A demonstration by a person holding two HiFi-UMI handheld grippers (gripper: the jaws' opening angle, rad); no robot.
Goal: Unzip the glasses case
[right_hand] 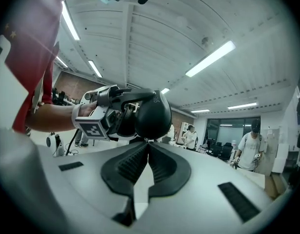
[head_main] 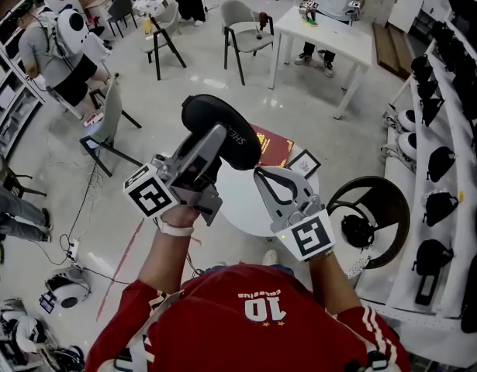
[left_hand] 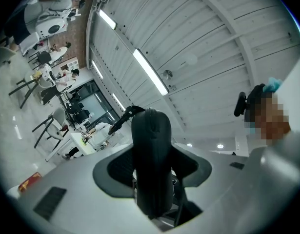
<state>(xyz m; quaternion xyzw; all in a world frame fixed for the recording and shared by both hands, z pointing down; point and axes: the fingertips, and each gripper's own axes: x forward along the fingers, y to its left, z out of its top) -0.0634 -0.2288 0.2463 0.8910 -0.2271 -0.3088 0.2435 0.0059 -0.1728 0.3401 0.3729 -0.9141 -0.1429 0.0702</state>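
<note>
My left gripper (head_main: 209, 152) holds the black oval glasses case (head_main: 222, 129) up in the air above a small round table (head_main: 236, 208). In the left gripper view the case (left_hand: 150, 155) stands edge-on, clamped between the two pads, and a thin black tab (left_hand: 121, 117) sticks out from its upper left. My right gripper (head_main: 258, 173) is shut, with its tips against the case's near right end. In the right gripper view the joined tips (right_hand: 148, 142) touch the underside of the case (right_hand: 153, 115). Nothing shows between them. Behind the case there is the left gripper (right_hand: 115, 112).
On the round table lie a red book (head_main: 273, 142) and a small framed card (head_main: 304, 163). A black round stand (head_main: 370, 208) and shelves of black headsets (head_main: 447, 184) are at the right. Chairs (head_main: 242, 25), a white table (head_main: 323, 33) and people stand further off.
</note>
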